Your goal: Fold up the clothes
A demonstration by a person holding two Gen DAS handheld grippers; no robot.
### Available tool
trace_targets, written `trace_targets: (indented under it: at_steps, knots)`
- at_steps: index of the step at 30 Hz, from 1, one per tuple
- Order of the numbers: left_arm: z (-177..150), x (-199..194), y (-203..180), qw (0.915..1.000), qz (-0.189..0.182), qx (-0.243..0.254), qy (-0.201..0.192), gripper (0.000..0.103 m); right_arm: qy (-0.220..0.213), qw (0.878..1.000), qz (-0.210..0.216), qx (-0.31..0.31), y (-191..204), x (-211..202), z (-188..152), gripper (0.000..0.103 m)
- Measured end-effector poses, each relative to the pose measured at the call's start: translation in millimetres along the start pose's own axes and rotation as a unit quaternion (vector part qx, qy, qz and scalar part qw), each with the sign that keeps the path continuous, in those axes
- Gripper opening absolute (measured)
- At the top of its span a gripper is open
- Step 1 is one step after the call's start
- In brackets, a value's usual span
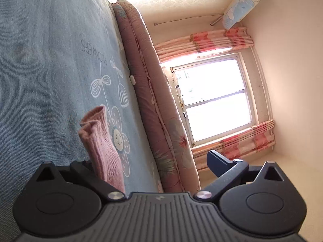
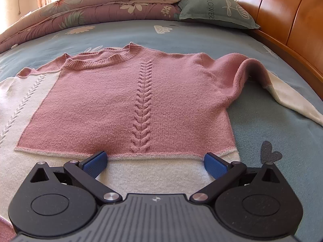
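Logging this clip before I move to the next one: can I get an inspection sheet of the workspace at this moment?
Surface: bed with blue flower-print sheet, smooth around the garment.
Job's things: pink and white knit sweater lying flat, front up; one sleeve stretched out sideways, the other side already folded in. A pink knit cuff sits just ahead of the left gripper.
Clutter: folded floral quilt and pillow at the far edge.
Grippers: left open, tilted sideways, one finger hidden behind the cuff; right gripper open, above the white hem.
Cables: thin cord on the wall.
Surroundings: wooden headboard, window, pink curtains.
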State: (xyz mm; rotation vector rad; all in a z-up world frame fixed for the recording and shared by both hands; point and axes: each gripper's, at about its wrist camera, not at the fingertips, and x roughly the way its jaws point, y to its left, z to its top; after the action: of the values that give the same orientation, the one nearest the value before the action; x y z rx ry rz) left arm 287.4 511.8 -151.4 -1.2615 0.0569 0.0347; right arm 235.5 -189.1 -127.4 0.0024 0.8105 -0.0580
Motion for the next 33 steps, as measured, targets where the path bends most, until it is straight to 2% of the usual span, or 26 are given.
trace_targets:
  at_steps: [3, 6, 9, 11, 14, 16, 17, 19, 20, 22, 24, 31, 33]
  knots:
    - [0, 10, 6, 0.9965, 0.070, 0.001, 0.045, 0.099, -0.002, 1.000, -0.002, 0.002, 0, -1, -1, 0.103]
    - [-2, 9, 14, 0.9964, 0.071, -0.005, 0.046, 0.097, 0.000, 1.000, -0.004, 0.004, 0, -1, -1, 0.103]
    - [-1, -4, 11, 0.9981, 0.055, -0.001, 0.028, 0.091, 0.001, 1.000, -0.006, 0.004, 1, -2, -1, 0.103]
    - [0, -5, 8, 0.9983, 0.047, 0.004, 0.035, 0.089, 0.002, 1.000, -0.008, 0.005, 1, -2, -1, 0.103]
    - [-4, 2, 13, 0.9953, 0.069, 0.005, 0.068, 0.089, 0.002, 1.000, -0.009, 0.007, 1, -2, -1, 0.103]
    - [-7, 5, 16, 0.9916, 0.098, 0.010, 0.083, 0.069, 0.002, 1.000, -0.010, 0.009, 1, -2, -1, 0.103]
    - [-8, 5, 16, 0.9896, 0.114, 0.016, 0.085, 0.064, 0.002, 1.000, -0.010, 0.009, 1, -2, -2, 0.103]
    - [-7, 3, 19, 0.9869, 0.134, 0.022, 0.087, 0.044, 0.001, 1.000, -0.011, 0.012, 2, -2, -2, 0.103]
    - [-6, 2, 20, 0.9853, 0.144, 0.025, 0.088, 0.038, 0.000, 1.000, -0.012, 0.013, 2, -2, -2, 0.103]
    - [-5, -1, 22, 0.9820, 0.164, 0.030, 0.089, 0.013, 0.000, 1.000, -0.014, 0.015, 2, -3, -3, 0.103]
    - [-5, -5, 24, 0.9807, 0.170, 0.043, 0.086, 0.005, 0.000, 1.000, -0.016, 0.018, 3, -3, -3, 0.103]
    - [6, -22, -10, 0.9839, 0.143, 0.103, 0.030, 0.004, 0.003, 0.999, -0.022, 0.024, 4, -3, -2, 0.103]
    - [10, -26, -11, 0.9808, 0.158, 0.112, 0.016, 0.004, 0.006, 0.999, -0.022, 0.024, 4, -3, -2, 0.103]
